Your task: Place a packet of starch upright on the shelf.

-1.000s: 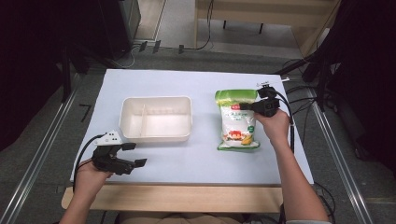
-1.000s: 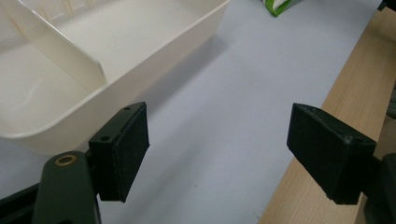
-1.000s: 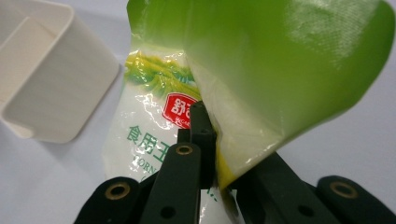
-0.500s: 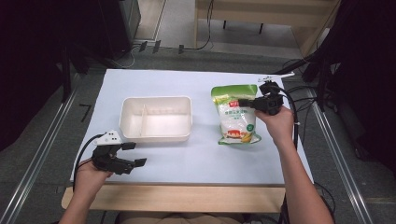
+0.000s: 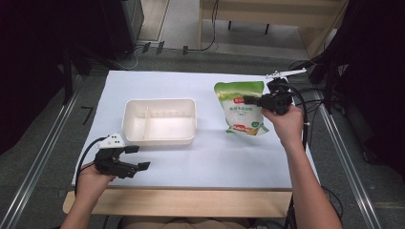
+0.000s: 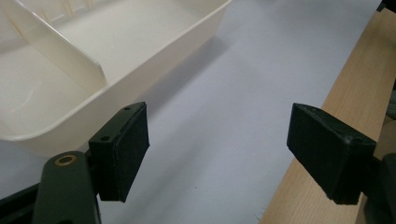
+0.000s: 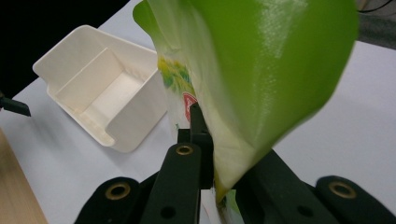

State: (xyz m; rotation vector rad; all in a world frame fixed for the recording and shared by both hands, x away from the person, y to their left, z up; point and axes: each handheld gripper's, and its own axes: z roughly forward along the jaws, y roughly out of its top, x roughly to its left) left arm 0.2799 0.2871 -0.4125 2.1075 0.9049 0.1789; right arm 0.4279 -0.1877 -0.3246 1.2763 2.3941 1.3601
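the right gripper [image 5: 252, 100] is pinching the green snack bag [image 5: 241, 108] by its right edge, jaws squeezed tight onto the thin plastic. in the right gripper view the bag [image 7: 261, 79] is hanging in front of the camera with its edge running down between the two black jaws, and it looks lifted off the white table [image 5: 205, 152] rather than lying flat. from above, the bag is sitting over the right half of the table, just beside the cream divided tray [image 5: 160, 121] but apart from it. the left gripper [image 5: 136, 157] is hovering low near the front left corner of the table, just in front of the tray, its jaws standing wide apart with nothing between them. in the left gripper view the tray's near wall [image 6: 154, 70] is showing just beyond the left pad, with the table's wooden edge [image 6: 327, 107] off to the right.
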